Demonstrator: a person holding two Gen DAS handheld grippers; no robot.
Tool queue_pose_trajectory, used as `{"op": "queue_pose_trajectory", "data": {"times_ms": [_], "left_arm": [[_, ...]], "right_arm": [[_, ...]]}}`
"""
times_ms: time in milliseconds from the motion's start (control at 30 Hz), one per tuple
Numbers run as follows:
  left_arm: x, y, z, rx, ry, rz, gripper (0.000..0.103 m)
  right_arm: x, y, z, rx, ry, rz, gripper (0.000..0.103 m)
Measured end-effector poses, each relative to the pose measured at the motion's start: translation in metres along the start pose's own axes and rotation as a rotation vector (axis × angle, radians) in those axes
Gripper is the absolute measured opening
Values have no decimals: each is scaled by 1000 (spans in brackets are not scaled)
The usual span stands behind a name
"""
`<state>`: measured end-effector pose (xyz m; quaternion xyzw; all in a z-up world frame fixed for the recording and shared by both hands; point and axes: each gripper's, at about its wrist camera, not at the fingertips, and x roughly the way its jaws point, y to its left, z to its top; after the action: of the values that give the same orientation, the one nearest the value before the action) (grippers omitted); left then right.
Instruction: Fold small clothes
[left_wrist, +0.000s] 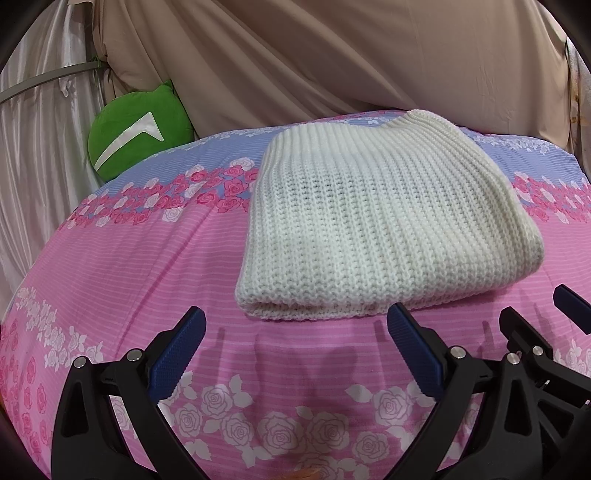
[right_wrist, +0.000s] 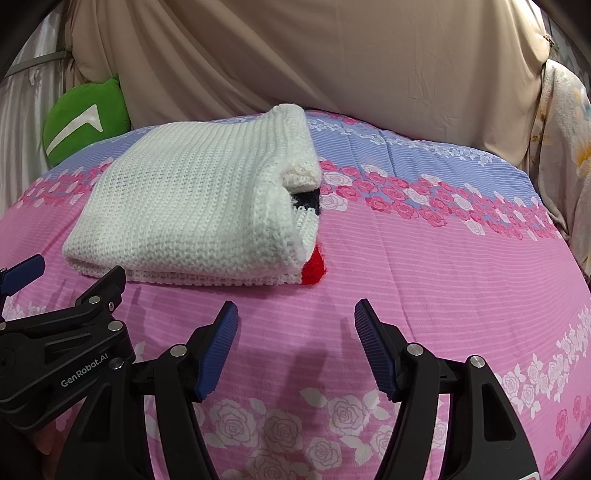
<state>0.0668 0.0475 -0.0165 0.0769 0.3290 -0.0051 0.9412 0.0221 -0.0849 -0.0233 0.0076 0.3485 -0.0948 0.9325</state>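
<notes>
A cream knitted sweater lies folded into a thick rectangle on the pink floral bedspread. In the right wrist view the sweater shows black and red knit patches at its right edge. My left gripper hovers open just short of the sweater's near edge, nothing between its blue pads. My right gripper is open too, over bare bedspread near the sweater's near right corner. Each gripper appears at the edge of the other's view, side by side.
A green cushion with a white mark leans at the back left. Beige draped cloth forms the backdrop behind the bed. A pale flowered fabric hangs at the far right. Bare bedspread stretches right of the sweater.
</notes>
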Motion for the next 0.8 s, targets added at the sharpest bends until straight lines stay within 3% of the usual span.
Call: {"op": "queue_pose_trajectory", "data": {"times_ms": [800], "left_arm": [[-1, 0, 0, 7, -1, 6, 96]], "right_arm": [[-1, -1, 0, 3, -3, -2, 64]]}}
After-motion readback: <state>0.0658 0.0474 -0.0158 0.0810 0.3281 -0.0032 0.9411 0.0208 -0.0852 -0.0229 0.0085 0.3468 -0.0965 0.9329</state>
